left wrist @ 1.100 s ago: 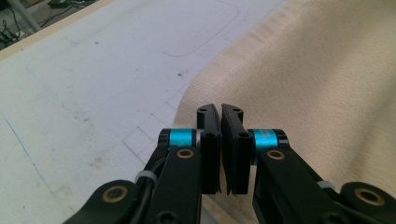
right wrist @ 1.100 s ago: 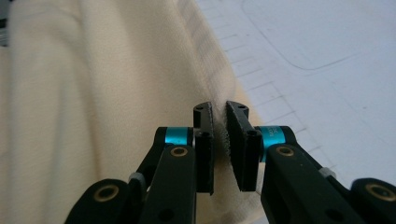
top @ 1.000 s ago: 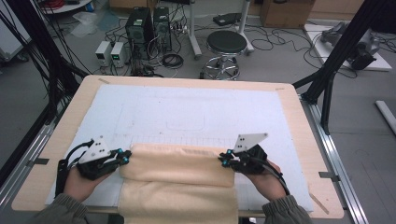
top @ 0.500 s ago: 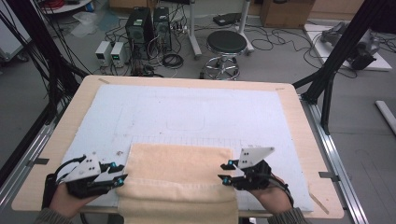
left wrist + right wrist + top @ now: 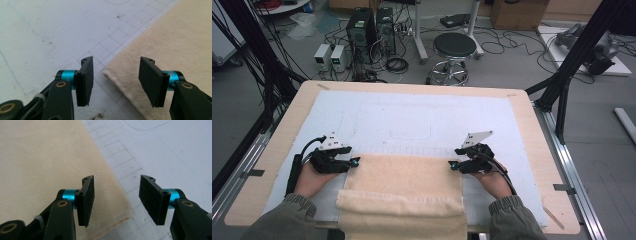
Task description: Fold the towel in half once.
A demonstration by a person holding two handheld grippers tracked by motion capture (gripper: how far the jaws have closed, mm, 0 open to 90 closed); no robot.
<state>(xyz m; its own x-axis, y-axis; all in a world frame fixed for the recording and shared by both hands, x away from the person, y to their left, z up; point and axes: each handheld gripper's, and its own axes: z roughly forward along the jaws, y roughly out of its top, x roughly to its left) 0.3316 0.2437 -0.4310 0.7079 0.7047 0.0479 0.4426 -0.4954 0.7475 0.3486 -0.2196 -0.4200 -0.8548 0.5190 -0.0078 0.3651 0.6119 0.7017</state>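
A beige towel (image 5: 404,185) lies flat on the white mat (image 5: 412,115), and its near part is folded over at the table's front edge. My left gripper (image 5: 354,162) rests at the towel's far left corner and my right gripper (image 5: 453,165) at its far right corner. Both sets of jaws have just been opening. In the left gripper view the left gripper (image 5: 115,82) stands wide over the corner of the towel (image 5: 175,45), pads clear of it. In the right gripper view the right gripper (image 5: 116,200) straddles the edge of the towel (image 5: 45,157) without pressing on it.
The mat covers most of the wooden table (image 5: 532,130). On the floor beyond the table are a black stool (image 5: 454,47), computer towers (image 5: 369,25) and loose cables. Black frame posts (image 5: 572,65) rise at the right.
A second ago the towel's far edge was bunched up between the shut grippers. It now lies flat, and both grippers have let go, opened and sunk beside its far corners.
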